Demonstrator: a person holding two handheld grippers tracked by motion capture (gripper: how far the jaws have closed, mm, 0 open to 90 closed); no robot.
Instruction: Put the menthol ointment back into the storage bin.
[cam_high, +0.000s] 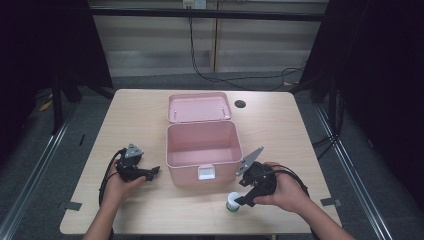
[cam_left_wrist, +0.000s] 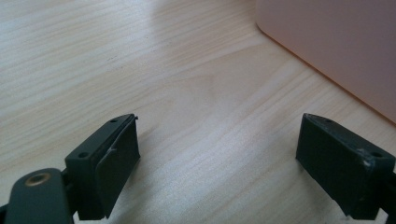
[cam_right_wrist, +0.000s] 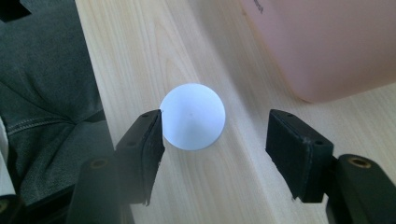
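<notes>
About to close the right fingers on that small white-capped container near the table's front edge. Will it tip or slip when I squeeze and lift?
The white-capped container looks small, so probably light. Its cap seems smooth and rounded, so the fingers might slide off. It stands upright near the table front edge; an off-centre nudge could tip it, and it may then roll. The right gripper is open around it.

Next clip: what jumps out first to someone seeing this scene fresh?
The open pink box stands mid-table, lid thrown back and the inside bare as far as the high view shows. Near the front edge, the right gripper hangs with open jaws about a small white-capped container. The left gripper is open over bare wood left of the box.
</notes>
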